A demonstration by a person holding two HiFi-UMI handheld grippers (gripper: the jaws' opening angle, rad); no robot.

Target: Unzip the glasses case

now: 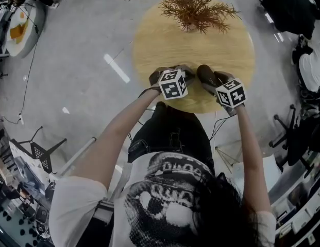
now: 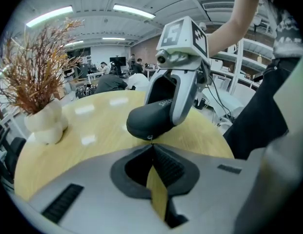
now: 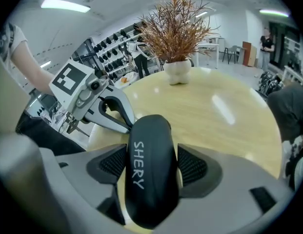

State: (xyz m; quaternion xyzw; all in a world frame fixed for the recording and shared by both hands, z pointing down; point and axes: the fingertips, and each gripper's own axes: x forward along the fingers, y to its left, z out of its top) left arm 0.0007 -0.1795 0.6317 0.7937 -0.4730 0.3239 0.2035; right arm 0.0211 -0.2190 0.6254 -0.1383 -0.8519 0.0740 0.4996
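My right claw (image 3: 152,165) clamps the black SHERY glasses case (image 3: 150,135) across its width, long axis pointing ahead toward my left claw (image 2: 152,146), pinched shut on its zipper pull (image 2: 150,138).

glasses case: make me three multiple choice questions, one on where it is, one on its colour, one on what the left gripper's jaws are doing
1. Where is the glasses case?
A. in a drawer
B. between the right gripper's jaws
C. in the person's pocket

2. What colour is the case?
A. black
B. white
C. red

3. How do the left gripper's jaws stand?
A. wide apart
B. clamped on a cup
C. tips together at the zip pull

Answers:
1 B, the right gripper view shows both pads pressing its sides.
2 A, its shell is black in both gripper views.
3 C, the left gripper view shows the tips meeting at the pull on the case's end.
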